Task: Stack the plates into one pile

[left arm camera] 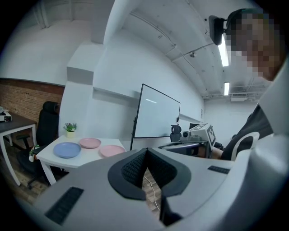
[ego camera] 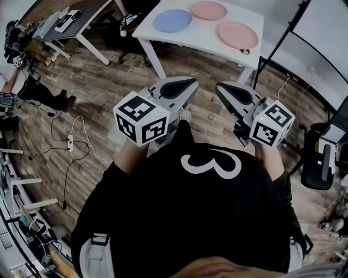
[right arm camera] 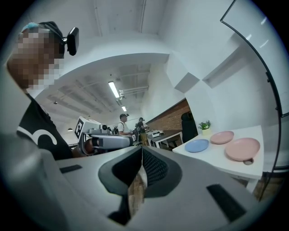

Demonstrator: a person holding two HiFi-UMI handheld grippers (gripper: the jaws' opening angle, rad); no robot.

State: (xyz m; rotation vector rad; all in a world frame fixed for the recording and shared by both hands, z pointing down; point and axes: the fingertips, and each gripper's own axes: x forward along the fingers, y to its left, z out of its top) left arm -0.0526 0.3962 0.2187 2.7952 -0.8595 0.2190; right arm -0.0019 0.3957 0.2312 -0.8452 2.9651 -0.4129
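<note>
Three plates lie apart on a white table (ego camera: 190,38): a blue plate (ego camera: 172,20), a pink plate (ego camera: 208,10) behind it and a second pink plate (ego camera: 237,35) to the right. The left gripper view shows the same blue plate (left arm camera: 67,149) and pink plates (left arm camera: 90,143) (left arm camera: 111,150). They appear again in the right gripper view as the blue plate (right arm camera: 197,145) and pink plates (right arm camera: 221,137) (right arm camera: 242,149). My left gripper (ego camera: 187,84) and right gripper (ego camera: 223,87) are held side by side over the floor, well short of the table. Both are shut with nothing between their pads.
A small potted plant (left arm camera: 70,129) stands at the table's far left corner. A whiteboard (left arm camera: 156,113) stands to the right of the table, and a black chair (left arm camera: 47,122) to its left. A second desk (ego camera: 65,21) and loose cables (ego camera: 70,141) are on the wooden floor at the left.
</note>
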